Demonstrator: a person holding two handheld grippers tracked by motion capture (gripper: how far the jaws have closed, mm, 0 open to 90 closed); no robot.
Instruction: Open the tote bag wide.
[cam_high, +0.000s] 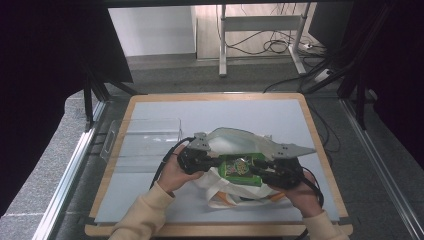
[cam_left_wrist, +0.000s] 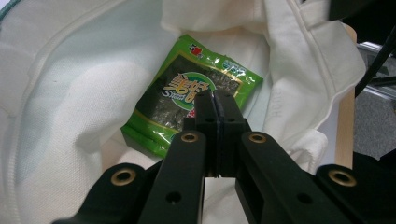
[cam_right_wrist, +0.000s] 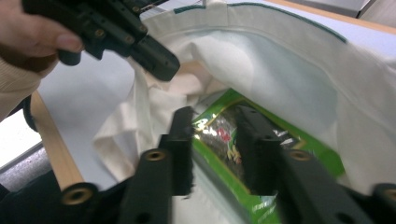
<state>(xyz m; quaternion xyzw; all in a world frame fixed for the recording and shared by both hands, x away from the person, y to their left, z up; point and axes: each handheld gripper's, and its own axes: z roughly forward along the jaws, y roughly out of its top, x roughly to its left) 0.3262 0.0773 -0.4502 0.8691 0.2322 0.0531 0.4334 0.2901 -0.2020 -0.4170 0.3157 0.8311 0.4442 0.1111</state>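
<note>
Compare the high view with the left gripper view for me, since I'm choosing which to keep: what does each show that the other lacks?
High view alone: the whole table, a clear plastic tray, both hands, the right gripper.
Left gripper view alone: the left gripper with its jaws shut together, nothing between them, and the packet's print up close.
Both: the green snack packet lying in the open white cloth bag.

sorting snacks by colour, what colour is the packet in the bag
Bright green with a dark centre panel, clearest in the left gripper view.

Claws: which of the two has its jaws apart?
The right claw: its jaws stand apart over the green packet. The left claw has its jaws pressed together, nothing between them.
</note>
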